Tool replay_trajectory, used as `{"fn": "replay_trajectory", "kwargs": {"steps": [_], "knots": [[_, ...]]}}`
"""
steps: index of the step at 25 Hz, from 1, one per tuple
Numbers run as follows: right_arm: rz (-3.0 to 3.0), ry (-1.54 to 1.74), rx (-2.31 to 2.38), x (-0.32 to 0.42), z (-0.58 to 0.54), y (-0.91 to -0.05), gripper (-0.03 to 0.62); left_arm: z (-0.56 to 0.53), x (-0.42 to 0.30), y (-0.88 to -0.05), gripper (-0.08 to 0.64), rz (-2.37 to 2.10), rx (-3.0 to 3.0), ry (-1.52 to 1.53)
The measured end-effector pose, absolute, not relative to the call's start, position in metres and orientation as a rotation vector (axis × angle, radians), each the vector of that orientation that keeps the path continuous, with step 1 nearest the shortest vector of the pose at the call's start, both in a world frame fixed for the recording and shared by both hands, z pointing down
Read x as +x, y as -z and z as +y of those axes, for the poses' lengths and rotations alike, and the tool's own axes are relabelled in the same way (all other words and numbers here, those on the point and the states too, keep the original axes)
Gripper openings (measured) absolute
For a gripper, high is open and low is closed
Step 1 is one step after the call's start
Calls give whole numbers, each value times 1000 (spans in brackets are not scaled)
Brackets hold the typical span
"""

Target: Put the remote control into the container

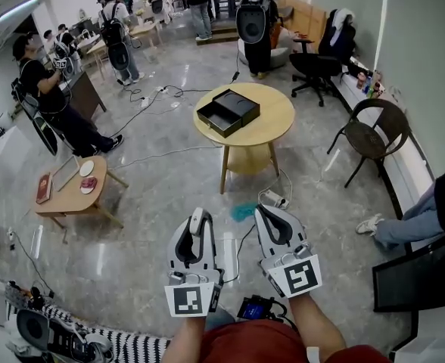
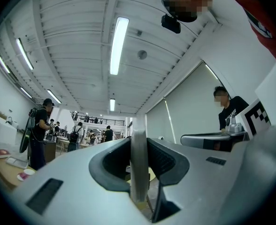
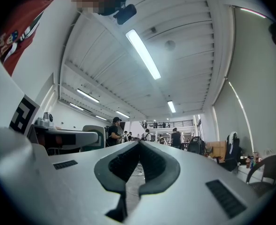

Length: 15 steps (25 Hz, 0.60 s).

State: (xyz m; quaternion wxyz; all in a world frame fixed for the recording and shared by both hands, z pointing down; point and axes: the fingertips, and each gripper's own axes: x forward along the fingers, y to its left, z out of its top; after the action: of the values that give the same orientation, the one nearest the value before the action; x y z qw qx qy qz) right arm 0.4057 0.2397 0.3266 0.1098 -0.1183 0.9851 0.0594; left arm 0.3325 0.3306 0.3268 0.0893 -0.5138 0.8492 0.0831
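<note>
Two grippers low, well short of round desk [image 1: 277, 116]. Left gripper [image 1: 197, 221] fingers pinching slim remote control [image 2: 139, 163]; right gripper [image 1: 268, 214] fingers pressed together, empty. We advise: walk in, hold pinch firm, lower remote into black container [image 1: 228, 112].

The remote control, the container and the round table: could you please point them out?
remote control [image 2: 139, 158]: left gripper view, its pale edge between the jaws.
container [image 1: 239, 103]: head view, its black top.
round table [image 1: 274, 119]: head view, bare wood right of the container.
</note>
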Motion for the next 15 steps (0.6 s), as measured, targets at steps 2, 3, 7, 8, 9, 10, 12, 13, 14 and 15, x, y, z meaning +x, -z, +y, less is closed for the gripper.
{"fn": "replay_trajectory", "kwargs": {"steps": [2,3,7,8,9,10,12,13,14,15], "knots": [[2899,-162,-350,409,234,-329,21,327,335,-326,107,2522,-1529,-217],[2913,-163,-352,410,231,-333,21,324,337,-326,107,2518,-1531,-215],[2930,-165,-360,408,223,-340,21,316,332,-330,107,2517,-1539,-213],[2919,-157,-363,405,221,-339,21,314,329,-331,107,2519,-1539,-211],[2912,-154,-366,403,219,-339,21,312,326,-333,107,2519,-1539,-220],[2920,-160,-370,400,217,-341,21,309,323,-335,107,2520,-1540,-236],[2941,-177,-381,393,212,-347,21,304,314,-338,107,2518,-1545,-252],[2943,-181,-388,388,210,-348,21,302,309,-339,107,2515,-1549,-255],[2942,-183,-396,382,207,-348,21,300,303,-340,107,2513,-1553,-258],[2940,-185,-401,376,205,-348,21,298,297,-341,107,2512,-1554,-262]]}}
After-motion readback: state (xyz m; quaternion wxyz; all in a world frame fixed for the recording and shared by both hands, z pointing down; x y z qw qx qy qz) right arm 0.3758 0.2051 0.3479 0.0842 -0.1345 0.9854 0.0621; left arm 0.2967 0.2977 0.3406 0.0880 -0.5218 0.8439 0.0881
